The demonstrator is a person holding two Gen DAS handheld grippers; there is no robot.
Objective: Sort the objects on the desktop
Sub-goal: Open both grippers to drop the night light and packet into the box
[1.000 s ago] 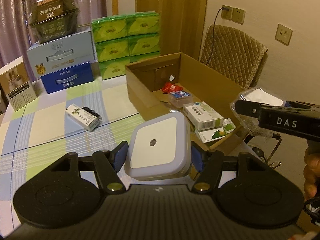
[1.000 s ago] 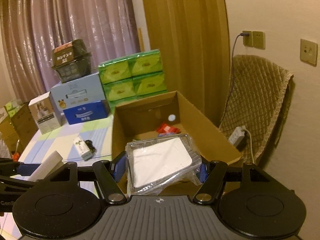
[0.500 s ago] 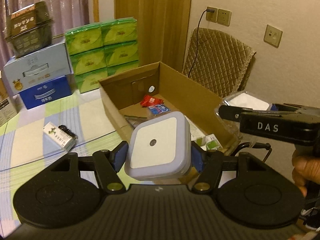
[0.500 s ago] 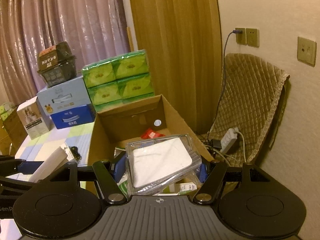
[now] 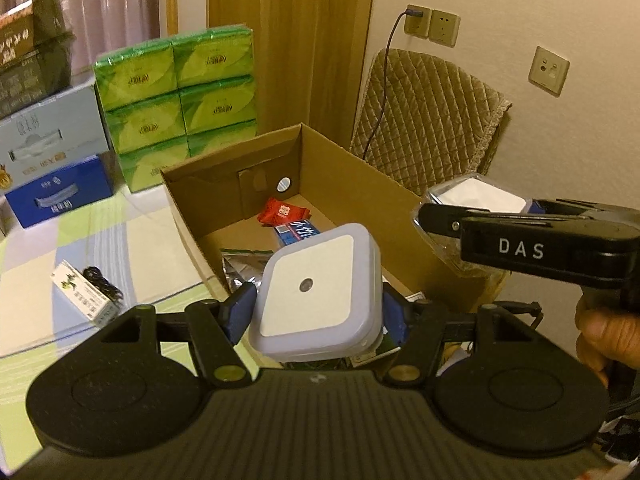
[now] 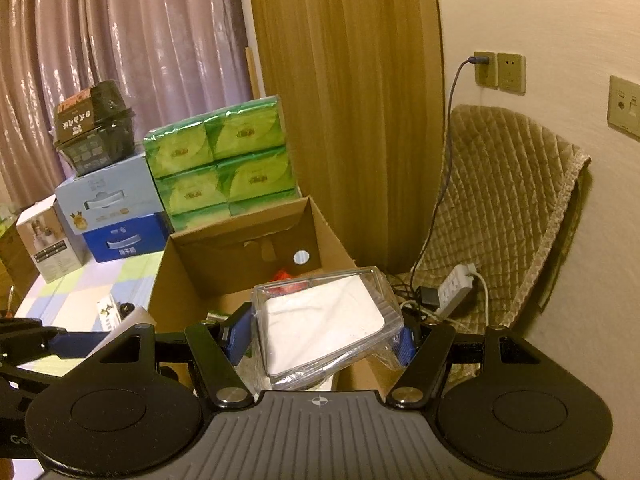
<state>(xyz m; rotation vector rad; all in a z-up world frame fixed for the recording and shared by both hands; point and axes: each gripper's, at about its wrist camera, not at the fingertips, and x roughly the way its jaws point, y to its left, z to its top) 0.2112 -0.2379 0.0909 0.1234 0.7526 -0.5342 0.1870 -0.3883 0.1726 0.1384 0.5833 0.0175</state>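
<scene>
My left gripper (image 5: 316,312) is shut on a white square night light (image 5: 312,292) and holds it above the near end of an open cardboard box (image 5: 352,172). A red packet (image 5: 282,212), a blue packet (image 5: 298,232) and a silver foil bag (image 5: 240,264) lie inside the box. My right gripper (image 6: 322,338) is shut on a clear plastic case with a white insert (image 6: 320,324), over the box's (image 6: 188,280) right side. In the left wrist view this case (image 5: 476,194) shows beyond the box's right wall.
A small white carton (image 5: 86,296) and a black coil (image 5: 102,282) lie on the checked tablecloth at left. Green tissue packs (image 5: 176,96) and a blue box (image 5: 60,196) stand behind. A quilted chair (image 5: 432,112) and a power strip (image 6: 456,284) are at right.
Both grippers have kept their loads and moved forward and right toward the box. The box now sits closer and more directly below them.
</scene>
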